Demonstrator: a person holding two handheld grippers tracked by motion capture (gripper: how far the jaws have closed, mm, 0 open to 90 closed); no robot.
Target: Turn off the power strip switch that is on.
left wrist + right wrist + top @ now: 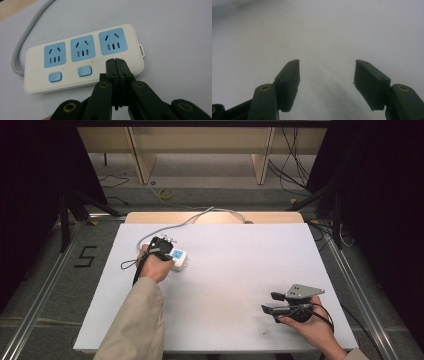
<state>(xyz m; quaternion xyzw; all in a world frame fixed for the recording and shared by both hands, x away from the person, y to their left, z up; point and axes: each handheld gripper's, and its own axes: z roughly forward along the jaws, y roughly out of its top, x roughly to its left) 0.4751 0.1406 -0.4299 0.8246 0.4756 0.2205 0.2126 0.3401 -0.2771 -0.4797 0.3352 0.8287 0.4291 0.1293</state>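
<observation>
A white power strip (82, 62) with three blue sockets and blue push buttons lies on the white table; its grey cable (27, 32) runs off toward the far edge. A small red light glows beside the right-hand socket. My left gripper (116, 60) is shut, jaws pressed together, its tips on the strip where the right-hand button would sit. In the high view the left gripper (162, 245) is over the strip (178, 258) at the table's left. My right gripper (326, 71) is open with nothing between its jaws, low over bare table at the near right (270, 302).
The white table board (225, 270) spans most of the high view, with its front edge close to the person's arms. Wooden furniture legs (142, 155) and loose cables lie on the floor beyond the far edge. Metal rails (45, 285) run along both sides.
</observation>
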